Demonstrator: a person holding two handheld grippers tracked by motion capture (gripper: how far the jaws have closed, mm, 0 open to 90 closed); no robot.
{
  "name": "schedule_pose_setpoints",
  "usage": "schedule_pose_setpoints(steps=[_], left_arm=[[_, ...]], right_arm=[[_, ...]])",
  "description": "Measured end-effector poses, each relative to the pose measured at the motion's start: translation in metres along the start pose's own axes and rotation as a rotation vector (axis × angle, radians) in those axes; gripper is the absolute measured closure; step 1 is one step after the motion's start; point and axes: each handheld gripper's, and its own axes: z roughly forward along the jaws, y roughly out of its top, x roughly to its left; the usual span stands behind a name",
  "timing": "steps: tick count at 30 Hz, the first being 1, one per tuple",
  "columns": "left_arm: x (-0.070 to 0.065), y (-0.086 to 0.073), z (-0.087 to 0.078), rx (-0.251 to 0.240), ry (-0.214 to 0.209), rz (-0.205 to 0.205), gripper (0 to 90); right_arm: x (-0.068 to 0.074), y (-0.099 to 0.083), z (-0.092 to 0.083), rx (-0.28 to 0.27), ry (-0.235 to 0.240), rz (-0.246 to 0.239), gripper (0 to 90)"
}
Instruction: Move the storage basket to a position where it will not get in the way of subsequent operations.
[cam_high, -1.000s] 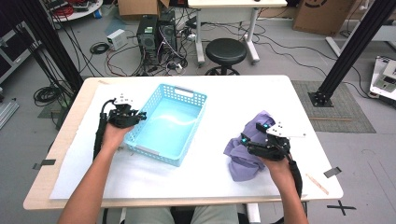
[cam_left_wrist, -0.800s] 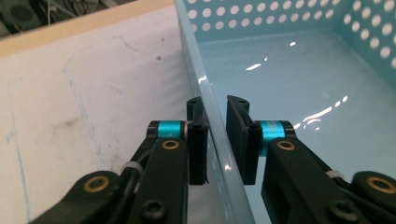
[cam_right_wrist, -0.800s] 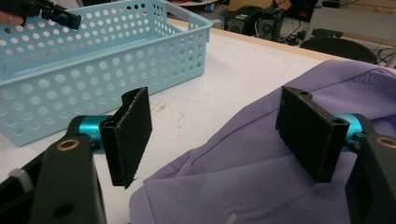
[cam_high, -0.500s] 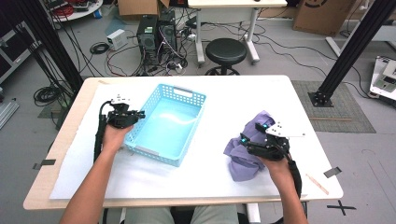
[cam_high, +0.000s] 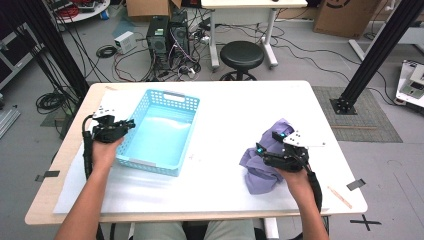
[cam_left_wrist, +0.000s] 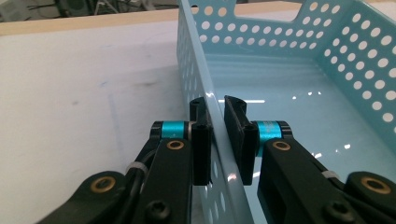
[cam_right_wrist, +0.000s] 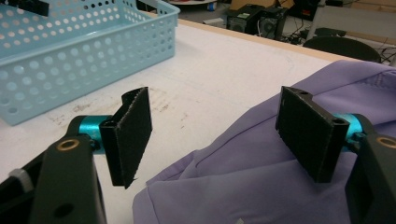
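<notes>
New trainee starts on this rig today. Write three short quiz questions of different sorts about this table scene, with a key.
1. True or false: the left gripper has its jaws closed on the side wall of the blue basket.
2. What lies under the right gripper? A) a purple cloth B) a white towel C) a cardboard box
3. Fill in: the jaws of the right gripper stand ____ above the cloth.

Key:
1. True. One jaw sits outside the wall and one inside, pinching it.
2. A. The purple cloth lies crumpled on the white table, apart from the basket.
3. Open. They stand wide apart, gripping nothing.
</notes>
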Motion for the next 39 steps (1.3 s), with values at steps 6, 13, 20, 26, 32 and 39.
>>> schedule_pose_setpoints(steps=[6,13,20,26,32,39], left_arm=[[0.027,-0.008,-0.016,-0.027,0.049,-0.051,80.6],[0.056,-0.016,-0.031,-0.047,0.094,-0.108,80.7],[0.075,-0.019,-0.042,-0.059,0.143,-0.129,80.7],[0.092,-0.021,-0.044,-0.053,0.151,-0.148,80.7],[0.102,-0.019,-0.045,-0.049,0.162,-0.148,80.7],[0.113,-0.022,-0.045,-0.049,0.186,-0.153,80.5]], right_arm=[[0.001,0.000,0.003,0.009,0.002,0.000,27.5],[0.001,0.000,0.003,0.006,0.001,-0.002,27.5],[0.002,0.000,0.004,0.012,0.003,-0.003,27.5],[0.003,0.000,0.004,0.015,0.002,-0.006,27.5],[0.001,0.000,0.003,0.017,-0.004,-0.003,27.5],[0.001,-0.001,0.002,0.016,-0.006,-0.004,27.5]])
